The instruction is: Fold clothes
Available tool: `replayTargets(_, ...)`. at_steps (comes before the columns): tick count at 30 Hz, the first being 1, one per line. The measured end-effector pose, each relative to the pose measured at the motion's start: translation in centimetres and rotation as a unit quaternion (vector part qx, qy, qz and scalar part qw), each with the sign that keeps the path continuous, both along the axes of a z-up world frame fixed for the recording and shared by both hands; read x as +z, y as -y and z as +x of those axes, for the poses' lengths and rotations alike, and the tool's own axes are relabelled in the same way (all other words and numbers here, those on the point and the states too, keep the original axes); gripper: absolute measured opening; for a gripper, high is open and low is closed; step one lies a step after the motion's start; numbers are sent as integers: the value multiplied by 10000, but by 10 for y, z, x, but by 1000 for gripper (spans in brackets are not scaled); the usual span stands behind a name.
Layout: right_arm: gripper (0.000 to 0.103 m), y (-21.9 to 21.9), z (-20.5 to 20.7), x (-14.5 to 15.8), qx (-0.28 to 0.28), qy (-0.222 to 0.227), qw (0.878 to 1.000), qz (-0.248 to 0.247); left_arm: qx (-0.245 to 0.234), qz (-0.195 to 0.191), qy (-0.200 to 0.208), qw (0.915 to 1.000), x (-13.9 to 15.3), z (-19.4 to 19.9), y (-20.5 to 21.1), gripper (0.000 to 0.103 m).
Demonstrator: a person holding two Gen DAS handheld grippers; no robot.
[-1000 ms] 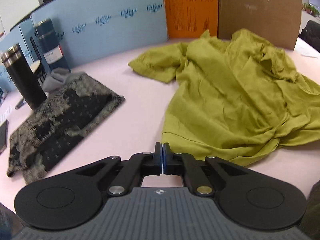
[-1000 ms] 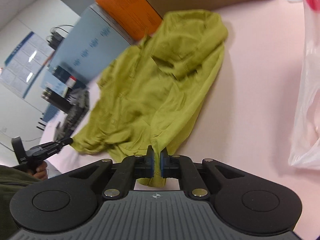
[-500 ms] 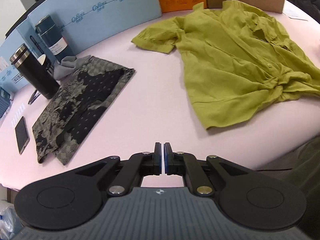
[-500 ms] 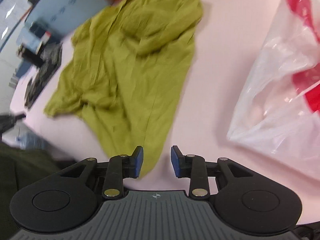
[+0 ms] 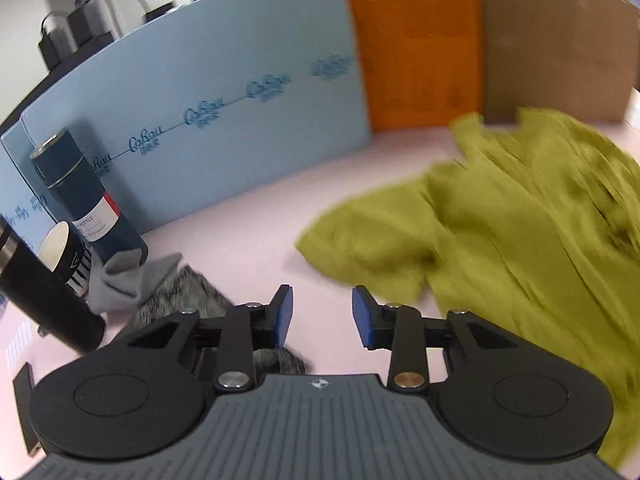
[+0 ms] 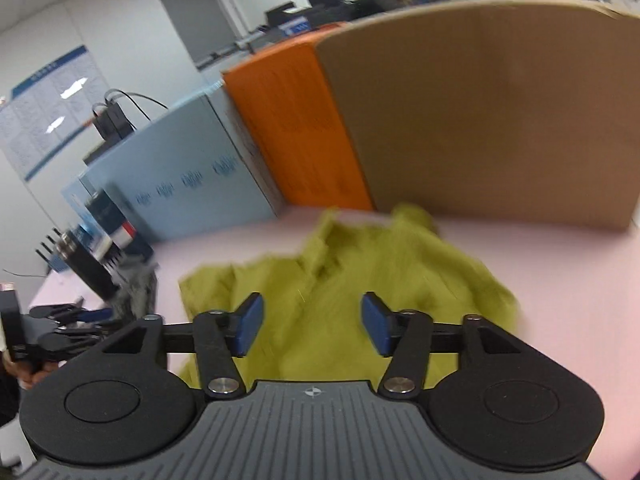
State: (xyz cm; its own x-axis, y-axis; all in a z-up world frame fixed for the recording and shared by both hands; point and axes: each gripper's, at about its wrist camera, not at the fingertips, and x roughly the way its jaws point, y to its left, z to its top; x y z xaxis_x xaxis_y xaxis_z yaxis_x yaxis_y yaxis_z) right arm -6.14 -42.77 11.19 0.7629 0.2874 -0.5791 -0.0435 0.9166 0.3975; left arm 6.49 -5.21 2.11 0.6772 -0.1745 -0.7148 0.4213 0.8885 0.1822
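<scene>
Hovering over the pink worktop (image 5: 248,216), the left claw (image 5: 322,314) and right claw (image 6: 312,324) had just been opening, empty, above the crumpled olive shirt (image 5: 520,232) lying before a blue "CoRou" board (image 5: 224,120).

The blue board (image 5: 224,120) bears a script logo repeated in a row along a thin line — it reads roughly "CoRou", with a smaller line of characters beneath each that is too small to make out. In the right wrist view the same marks on the board (image 6: 188,184) are blurred beyond reading. The dark blue bottle (image 5: 80,192) carries a white label with the word "BOTTLE" — the finer print under it cannot be read. The wall poster (image 6: 44,108) has rows of text, all too small and blurred. The orange panel (image 5: 416,40) shows faint print, unreadable.
</scene>
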Motion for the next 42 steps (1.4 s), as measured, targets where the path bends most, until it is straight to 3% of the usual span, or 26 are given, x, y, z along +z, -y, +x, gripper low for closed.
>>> replayTargets(4,64,-18,109,-38,4,-340,9993,155,734,-253,-691,9946,-20,76,9,36)
replayTargets(8,63,-32,181,-87,-381,-721,9961,345,1199,-702,-1236,9826,-40,109,2,37)
replayTargets(9,63,-37,193,-94,-415,-739,9960,271,1189,-787,-1325,9809,-44,113,2,40)
replayTargets(11,63,-47,212,-106,-460,-912,9947,-127,1116,-899,-1503,9782,-51,121,5,54)
replayTargets(13,63,-58,227,-115,-489,-1052,9913,-624,1009,-876,-1571,9785,-59,125,11,58)
replayTargets(16,63,-64,237,-128,-483,-1037,9896,-875,1006,-708,-1697,9778,-76,137,21,61)
replayTargets(17,60,-63,237,-131,-501,-949,9910,-797,1054,-648,-1672,9781,-81,140,24,43)
replayTargets(18,32,-61,238,-135,-497,-875,9926,-685,1063,-624,-1563,9800,-83,142,27,29)
replayTargets(19,4,-58,239,-138,-461,-910,9934,-532,1044,-621,-1396,9827,-79,142,31,6)
replayTargets(20,2,-56,237,-137,-475,-863,9943,-407,1025,-618,-1227,9852,-75,143,34,5)
replayTargets(22,2,-47,222,-124,-540,-340,9977,-209,1045,-791,-670,9891,-58,141,35,5)
replayTargets(24,2,-30,210,-115,-980,-157,9948,-219,1195,-887,-285,9884,-47,144,31,5)
replayTargets(26,2,-14,200,-115,-1406,-173,9884,-542,1347,-844,-96,9872,-43,150,28,5)
replayTargets(28,2,-4,193,-120,-1581,-358,9828,-883,1448,-864,-196,9855,-48,152,22,6)
replayTargets(32,2,-2,183,-137,-1290,-865,9803,-1222,1641,-516,-646,9830,-74,158,15,8)
replayTargets(36,34,12,166,-141,-1480,-549,9858,-582,1710,-579,-735,9808,-75,151,1,17)
replayTargets(39,35,21,136,-120,-1854,13,9822,-289,1624,-517,-536,9839,-63,137,-10,32)
replayTargets(41,42,29,111,-101,-1997,370,9791,-112,1362,-399,-387,9891,-55,114,-17,35)
replayTargets(42,51,34,96,-91,-2024,491,9780,-84,1231,-339,-312,9913,-51,103,-21,37)
